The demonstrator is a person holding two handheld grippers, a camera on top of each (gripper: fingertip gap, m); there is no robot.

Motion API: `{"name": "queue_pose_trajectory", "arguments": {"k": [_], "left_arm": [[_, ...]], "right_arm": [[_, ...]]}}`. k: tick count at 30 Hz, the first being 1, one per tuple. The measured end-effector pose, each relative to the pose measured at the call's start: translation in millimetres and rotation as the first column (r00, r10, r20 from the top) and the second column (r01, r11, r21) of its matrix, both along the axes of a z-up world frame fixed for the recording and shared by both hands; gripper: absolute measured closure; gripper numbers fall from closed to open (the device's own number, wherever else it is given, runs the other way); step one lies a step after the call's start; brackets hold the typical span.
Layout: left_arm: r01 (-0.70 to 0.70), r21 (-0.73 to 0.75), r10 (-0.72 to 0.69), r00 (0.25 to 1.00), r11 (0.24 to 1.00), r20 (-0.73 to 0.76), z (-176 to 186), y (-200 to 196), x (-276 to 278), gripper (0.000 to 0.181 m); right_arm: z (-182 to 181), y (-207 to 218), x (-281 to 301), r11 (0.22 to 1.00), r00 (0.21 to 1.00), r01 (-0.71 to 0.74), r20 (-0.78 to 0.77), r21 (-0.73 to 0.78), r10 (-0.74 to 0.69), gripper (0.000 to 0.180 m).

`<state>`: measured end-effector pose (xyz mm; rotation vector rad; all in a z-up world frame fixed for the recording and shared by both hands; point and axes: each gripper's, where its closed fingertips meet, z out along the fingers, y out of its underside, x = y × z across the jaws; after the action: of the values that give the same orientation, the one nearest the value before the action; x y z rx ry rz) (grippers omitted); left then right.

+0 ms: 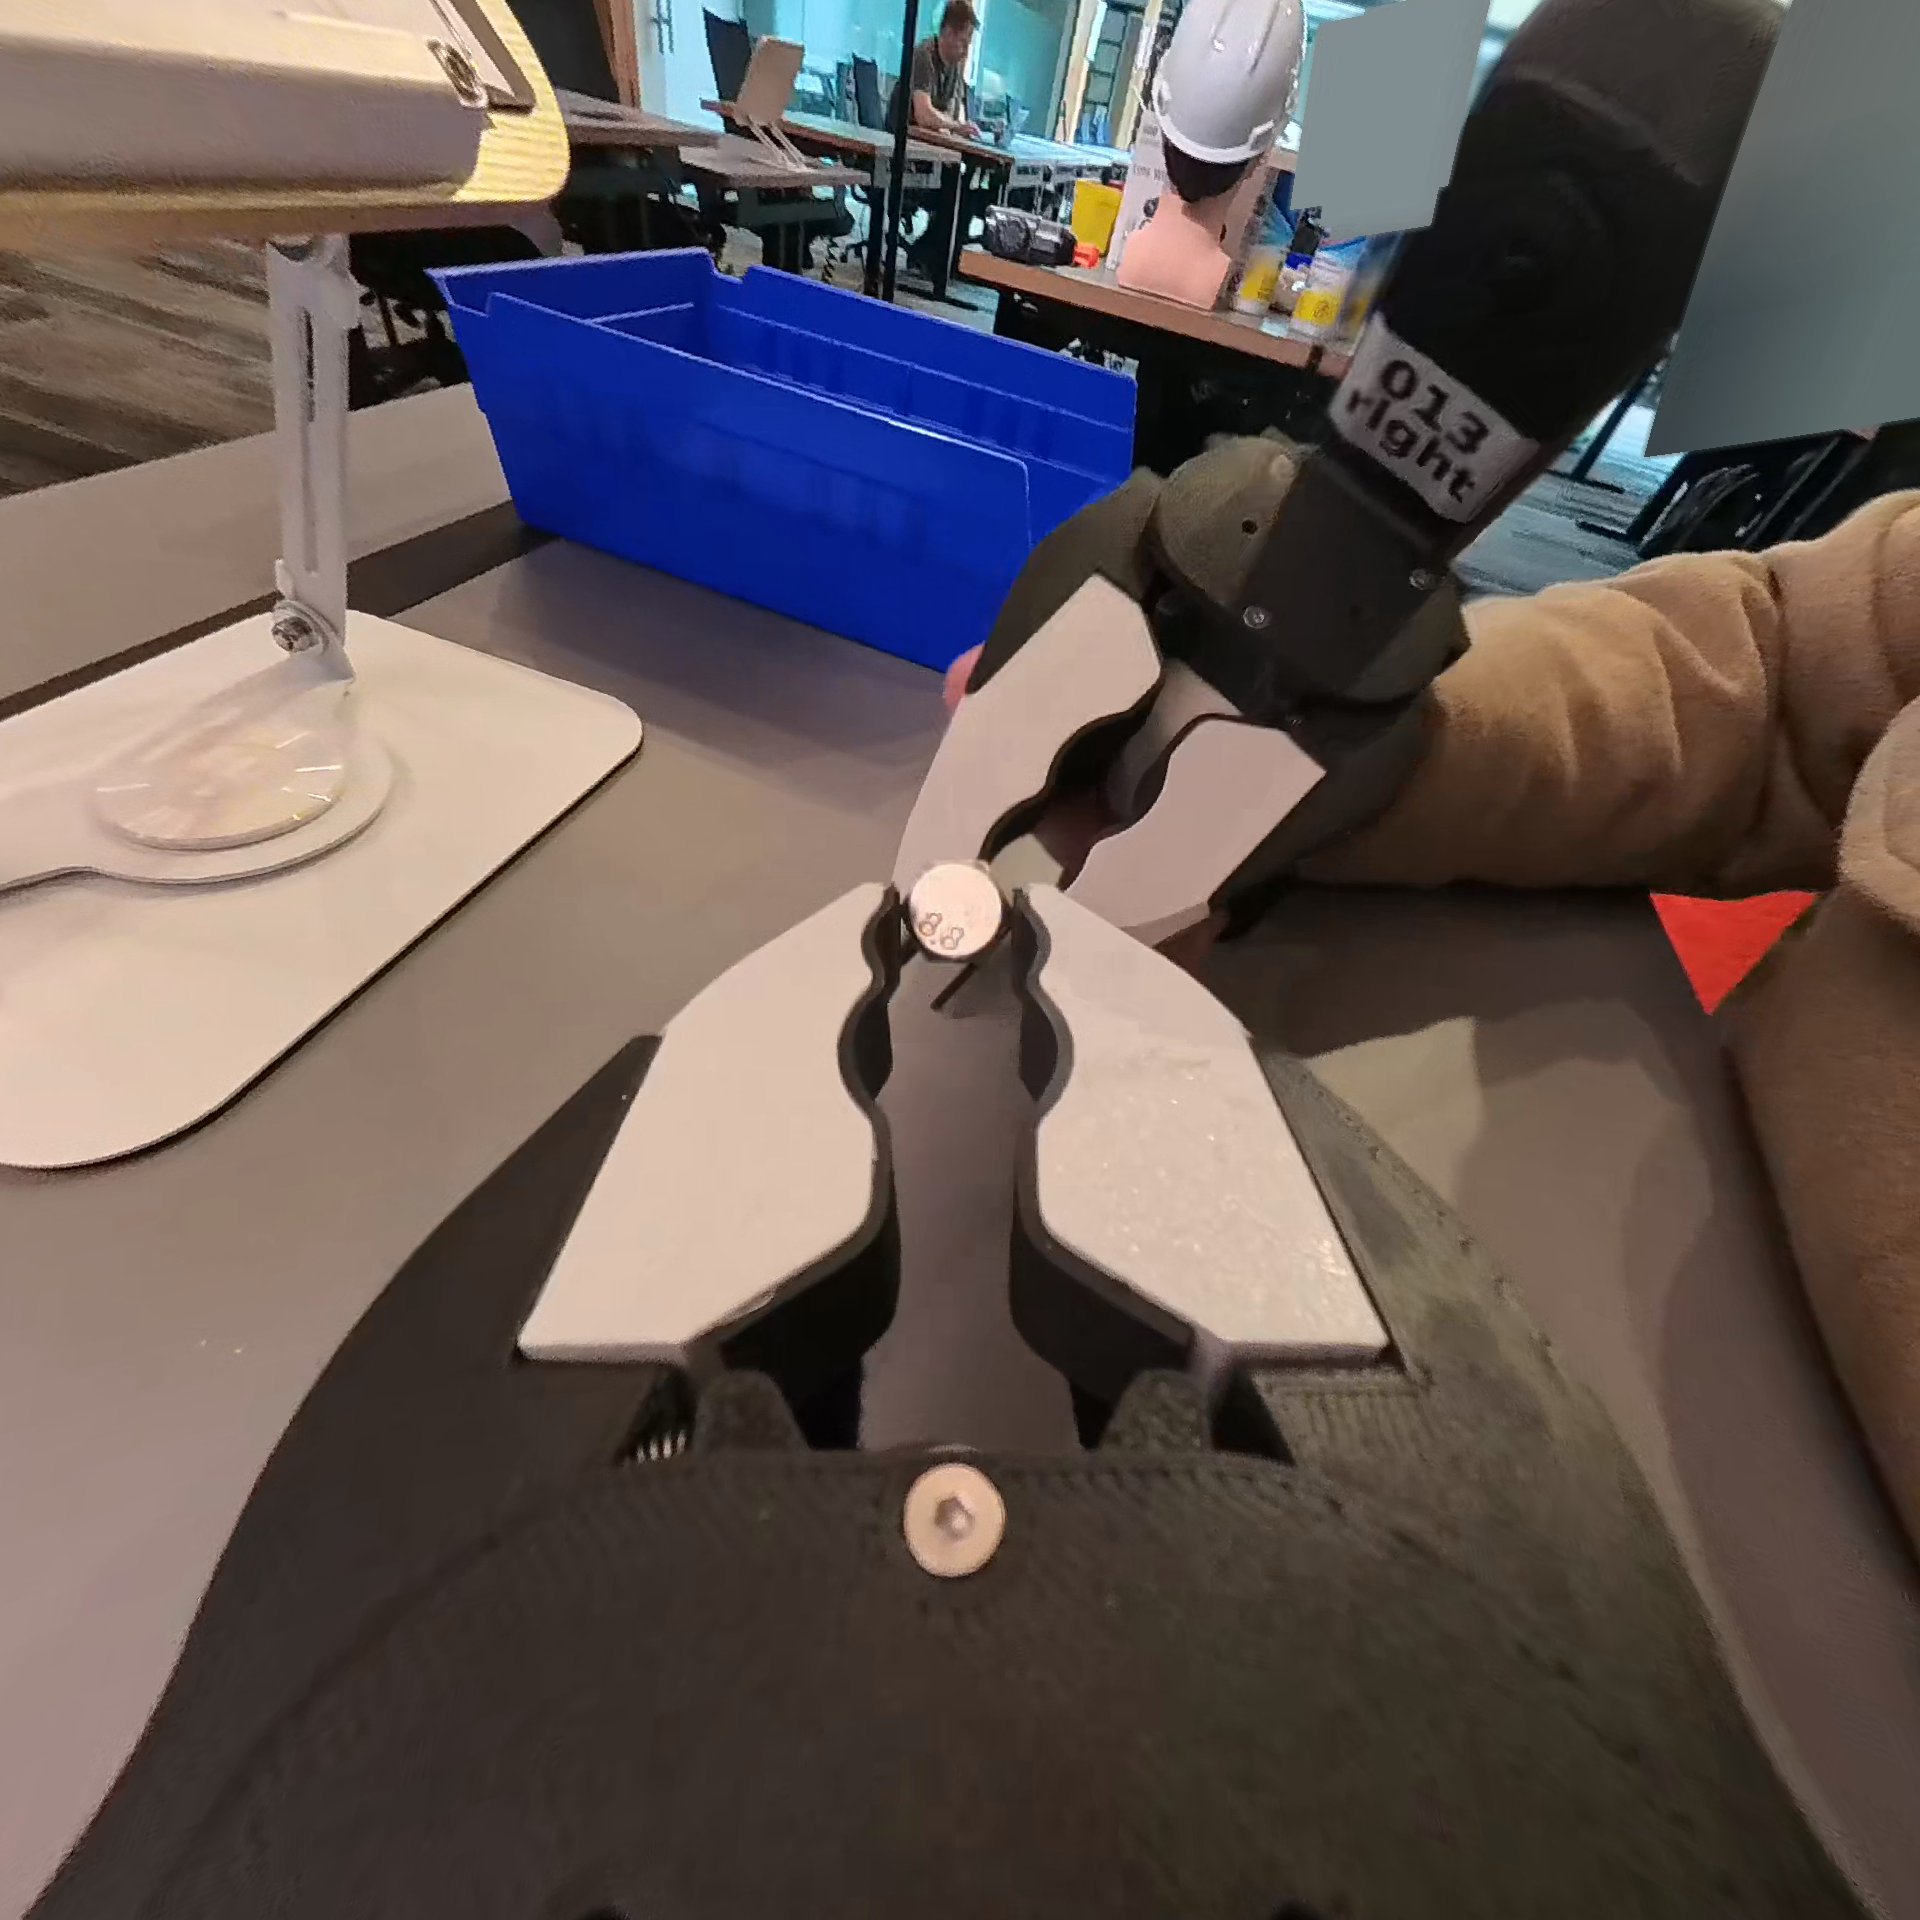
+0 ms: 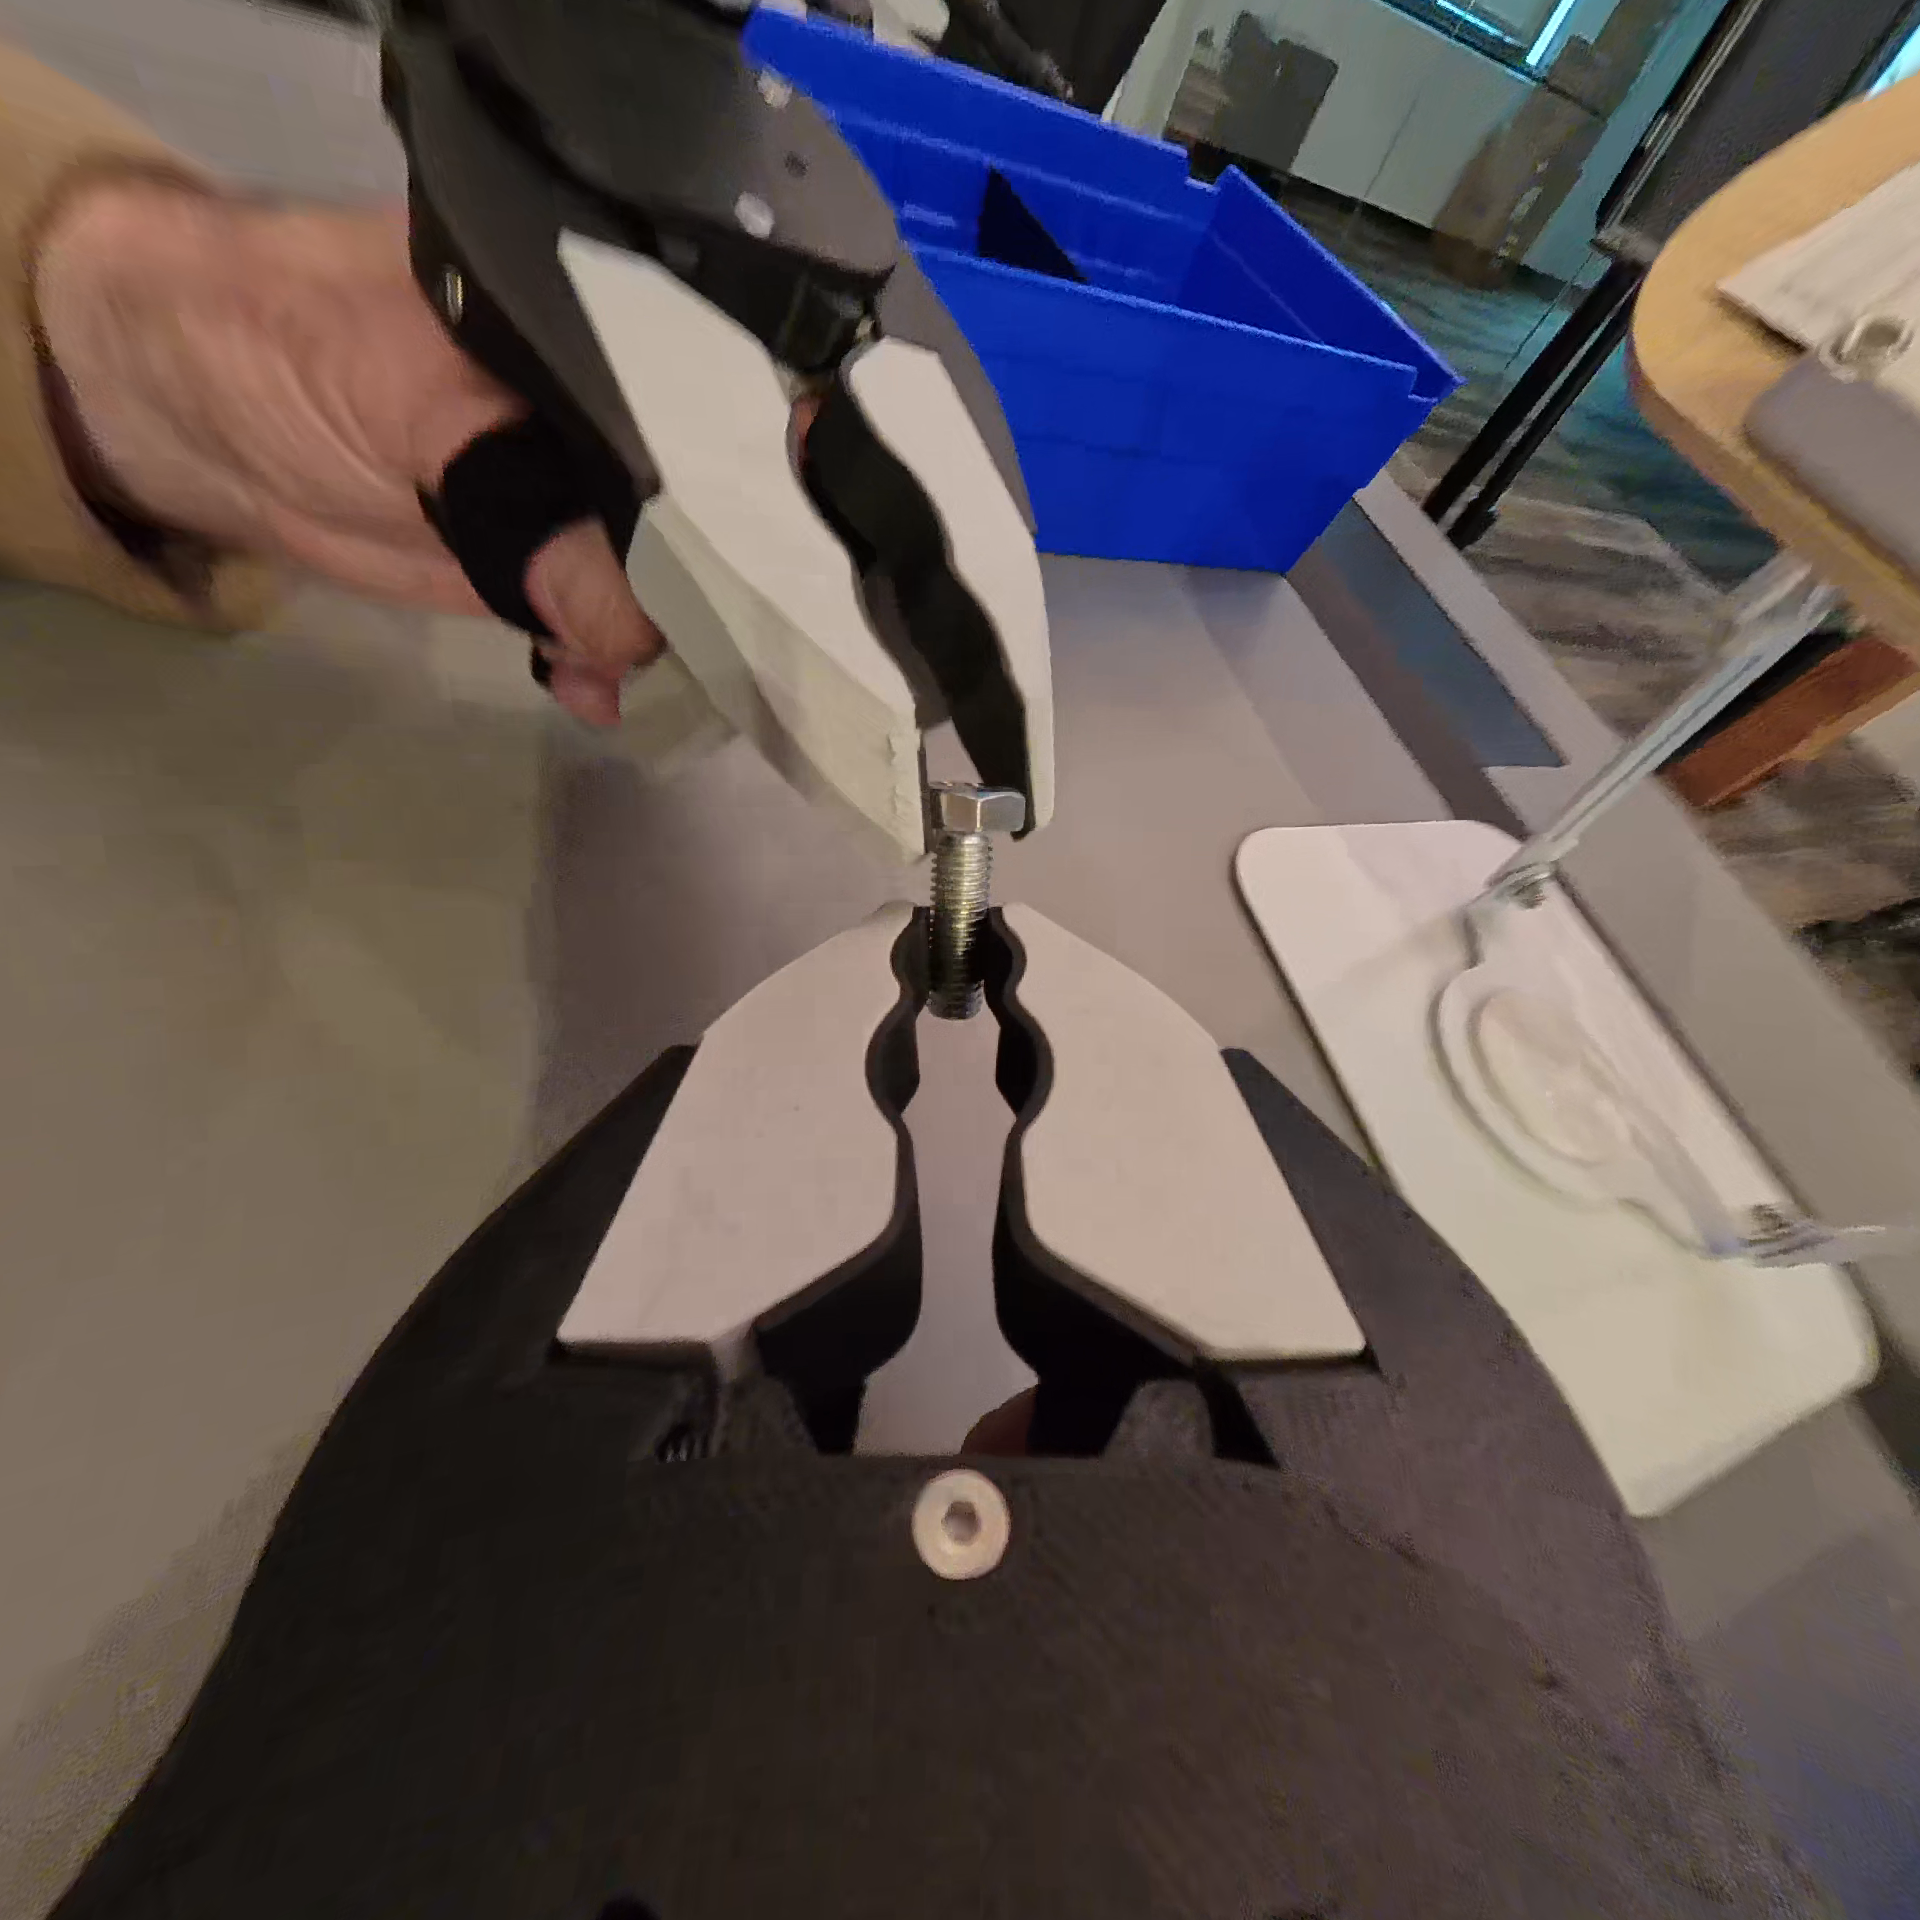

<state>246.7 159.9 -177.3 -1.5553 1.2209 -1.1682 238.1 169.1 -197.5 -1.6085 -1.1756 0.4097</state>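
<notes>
Left tool (image 1: 954,920) pinches the bolt (image 1: 955,914) by its hex head; right tool (image 2: 956,966) pinches the threaded shank of the same bolt. Both sets of tips meet at it, above the grey worktop (image 1: 727,748), bolt clear of the surface.

Container: one blue bin (image 1: 790,457) at the far side of the worktop, well apart from the tools. It has a divider inside; contents can't be made out in either view.

White stand (image 1: 312,447) on a flat white base plate (image 1: 312,935) sits left of the bolt in the left wrist view, right of it in the right wrist view.

View differences:
- Left wrist view shows the bolt head-on: only the round head face, shank hidden. It also shows the right tool's black handle with a white label, a tan sleeve (image 1: 1621,727), and far tables with a white hard hat (image 1: 1231,78) on a mannequin head.
- Right wrist view shows the bolt side-on: hex head up, thread down between the right tool's tips, plus a hand (image 2: 260,416) gripping the left tool.
</notes>
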Motion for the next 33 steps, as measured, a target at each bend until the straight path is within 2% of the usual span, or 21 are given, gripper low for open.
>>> {"name": "queue_pose_trajectory", "arguments": {"k": [2,5,9,14,17,22,24,27,30,33], "left_arm": [[0.008,-0.003,-0.008,1.000,1.000,0.007,2,0,-2,0.153],[0.015,0.007,-0.014,0.997,1.000,-0.071,-7,0,-3,0.141],[0.040,0.000,-0.039,0.990,0.999,-0.139,-16,-6,-1,0.143],[0.050,-0.053,-0.058,0.985,0.997,-0.162,-24,-8,-1,0.151],[0.059,-0.061,-0.067,0.986,0.996,-0.151,-24,-9,-1,0.162],[0.057,-0.066,-0.066,0.986,0.996,-0.155,-27,-9,0,0.163],[0.061,-0.076,-0.071,0.988,0.995,-0.136,-26,-9,0,0.163],[0.040,-0.072,-0.046,0.995,0.997,-0.087,-20,-3,-3,0.163],[0.072,-0.105,-0.069,0.997,0.992,0.025,-8,-2,-7,0.163],[0.117,-0.103,-0.106,0.989,0.988,0.104,3,-6,-9,0.163]], "right_arm": [[-2,0,3,0.997,0.995,-0.007,0.097,0.077,-0.001,0.170],[-5,0,3,0.983,0.980,-0.022,0.200,0.181,-0.015,0.170],[-9,1,4,0.956,0.951,-0.047,0.306,0.290,-0.046,0.170],[-9,0,4,0.942,0.937,-0.059,0.343,0.331,-0.062,0.170],[-10,2,6,0.937,0.930,-0.057,0.359,0.346,-0.076,0.170],[-11,2,7,0.930,0.919,-0.070,0.386,0.362,-0.081,0.170],[-10,1,7,0.941,0.931,-0.069,0.361,0.331,-0.059,0.169],[-6,-1,9,0.965,0.959,-0.066,0.283,0.254,-0.009,0.157],[7,-6,9,0.996,0.997,-0.075,0.025,0.055,0.073,0.157],[23,-12,8,0.978,0.957,-0.161,-0.262,-0.132,0.122,0.157]]}}
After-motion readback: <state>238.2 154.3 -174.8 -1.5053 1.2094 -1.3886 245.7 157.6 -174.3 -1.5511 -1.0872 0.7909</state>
